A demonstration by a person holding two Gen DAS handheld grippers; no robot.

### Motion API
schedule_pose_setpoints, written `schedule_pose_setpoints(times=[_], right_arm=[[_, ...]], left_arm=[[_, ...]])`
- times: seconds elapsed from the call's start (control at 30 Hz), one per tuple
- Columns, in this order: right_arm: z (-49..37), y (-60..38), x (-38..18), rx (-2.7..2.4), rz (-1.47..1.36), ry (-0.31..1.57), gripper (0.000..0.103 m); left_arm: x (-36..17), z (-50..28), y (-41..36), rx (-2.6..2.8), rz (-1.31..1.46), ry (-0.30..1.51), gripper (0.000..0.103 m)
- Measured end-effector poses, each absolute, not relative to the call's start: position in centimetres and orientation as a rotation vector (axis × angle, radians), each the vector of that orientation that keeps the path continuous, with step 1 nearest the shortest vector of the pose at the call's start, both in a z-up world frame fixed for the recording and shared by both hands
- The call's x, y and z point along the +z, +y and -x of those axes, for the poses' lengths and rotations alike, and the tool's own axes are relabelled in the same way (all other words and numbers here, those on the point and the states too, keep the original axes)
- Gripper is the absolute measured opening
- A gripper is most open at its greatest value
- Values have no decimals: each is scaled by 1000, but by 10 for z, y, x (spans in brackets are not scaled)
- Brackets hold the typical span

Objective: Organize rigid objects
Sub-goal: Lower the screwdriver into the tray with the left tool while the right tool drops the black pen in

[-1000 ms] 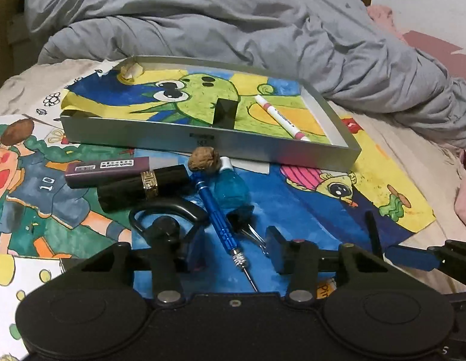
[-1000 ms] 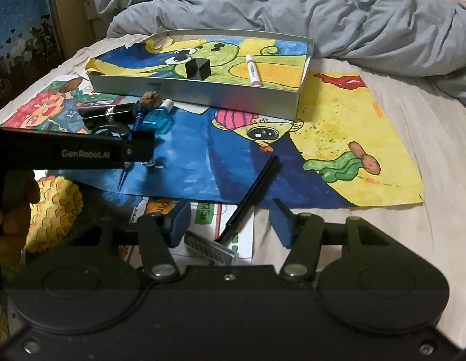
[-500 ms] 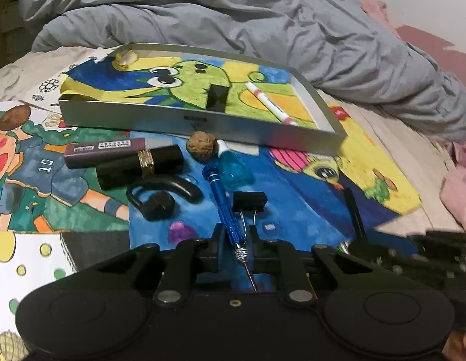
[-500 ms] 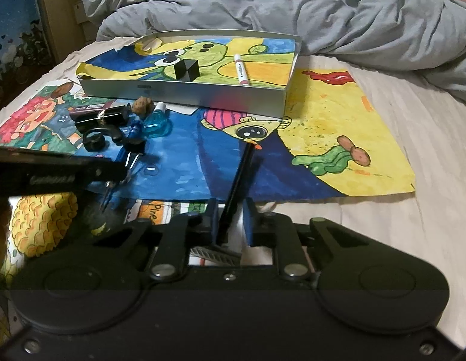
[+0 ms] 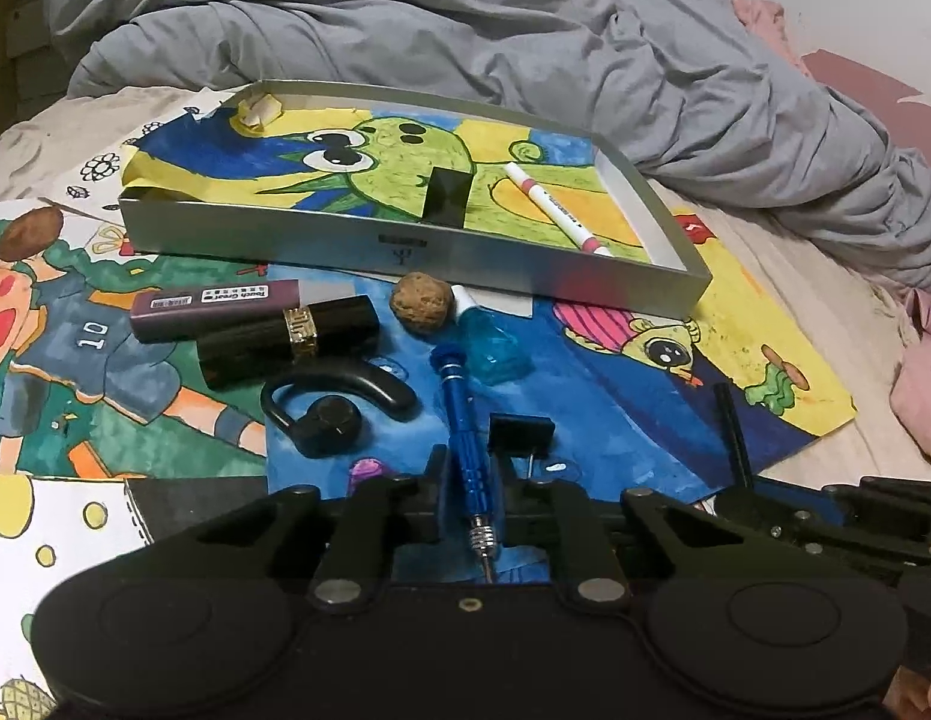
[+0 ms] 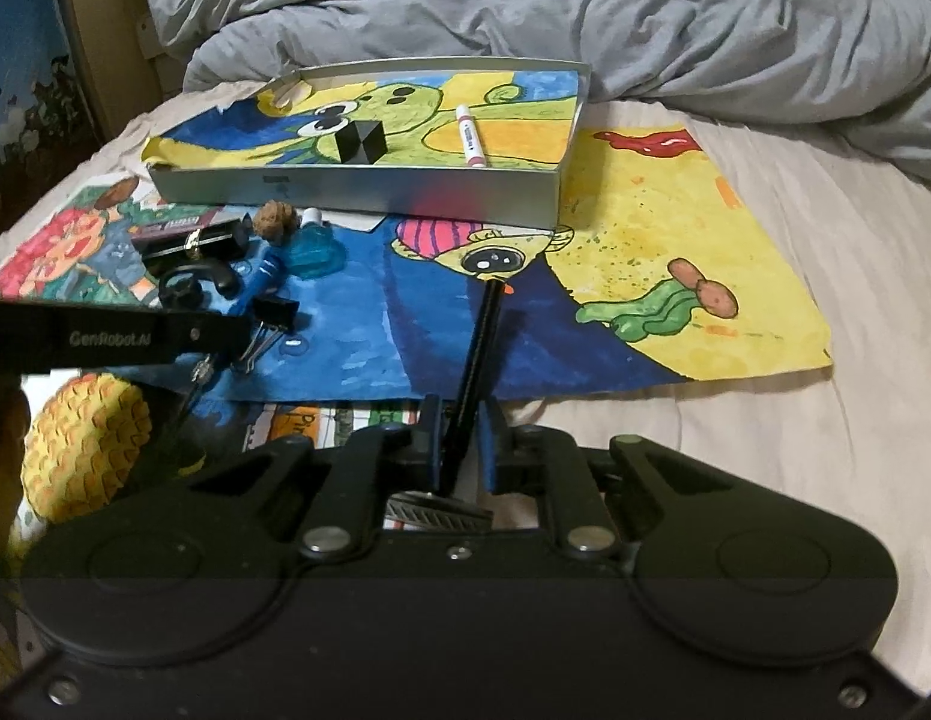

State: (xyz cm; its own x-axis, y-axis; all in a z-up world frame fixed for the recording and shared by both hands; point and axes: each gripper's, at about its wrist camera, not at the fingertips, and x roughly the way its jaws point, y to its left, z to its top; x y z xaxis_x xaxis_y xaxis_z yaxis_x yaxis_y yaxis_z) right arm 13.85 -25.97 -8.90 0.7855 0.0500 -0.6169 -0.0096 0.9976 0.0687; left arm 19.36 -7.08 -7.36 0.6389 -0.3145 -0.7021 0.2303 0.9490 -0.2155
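Bed (image 6: 795,468) with pale sheet, crumpled grey duvet (image 5: 525,42) at the back, pink fabric (image 5: 921,384) at the right edge. Kids' crayon drawings (image 5: 615,396) cover the sheet. Dim room, wood panel at far left in the right wrist view.

Readable writing: "Touch Great" on the purple marker (image 5: 216,303), "10" on a drawn jersey, "GenRobot.AI" on the left tool's side bar in the right wrist view. Small mark on the tray's front wall, too small to read.

Silver tray (image 5: 525,264) lies on the drawings, lined with a frog drawing; inside it a black cube (image 5: 446,197) and a white-pink marker (image 5: 558,210).

In front of the tray: walnut (image 5: 421,302), blue bottle (image 5: 495,345), black-gold lipstick tube (image 5: 288,339), black earhook piece (image 5: 327,402), binder clip (image 5: 521,435).

Left claw (image 5: 472,495) is clamped on the blue screwdriver (image 5: 465,420), pads on its handle, tip pointing back toward the camera; binder clip just beside its right finger.

Right claw (image 6: 459,450) is closed on the black pen (image 6: 477,354), which points away across the blue drawing. A grey ribbed piece sits under the claw base, unclear what.
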Motion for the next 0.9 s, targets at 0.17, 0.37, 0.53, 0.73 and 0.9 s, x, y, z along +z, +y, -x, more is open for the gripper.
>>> schedule_pose_setpoints(times=[0.17, 0.37, 0.53, 0.73, 0.9], right_arm=[[-139, -268, -88, 30, -108, 653, 3], [-128, -272, -75, 23, -126, 583, 3], [-119, -281, -65, 43, -190, 522, 3], [-130, -291, -44, 67, -195, 397, 3], [-158, -303, -32, 63, -218, 312, 3]], left_arm=[[-71, -181, -73, -316, 102, 810, 10], [-63, -162, -76, -334, 114, 783, 10], [-49, -155, -80, -346, 116, 736, 10], [-31, -158, -84, -344, 128, 654, 11], [-16, -178, -87, -324, 142, 569, 10]])
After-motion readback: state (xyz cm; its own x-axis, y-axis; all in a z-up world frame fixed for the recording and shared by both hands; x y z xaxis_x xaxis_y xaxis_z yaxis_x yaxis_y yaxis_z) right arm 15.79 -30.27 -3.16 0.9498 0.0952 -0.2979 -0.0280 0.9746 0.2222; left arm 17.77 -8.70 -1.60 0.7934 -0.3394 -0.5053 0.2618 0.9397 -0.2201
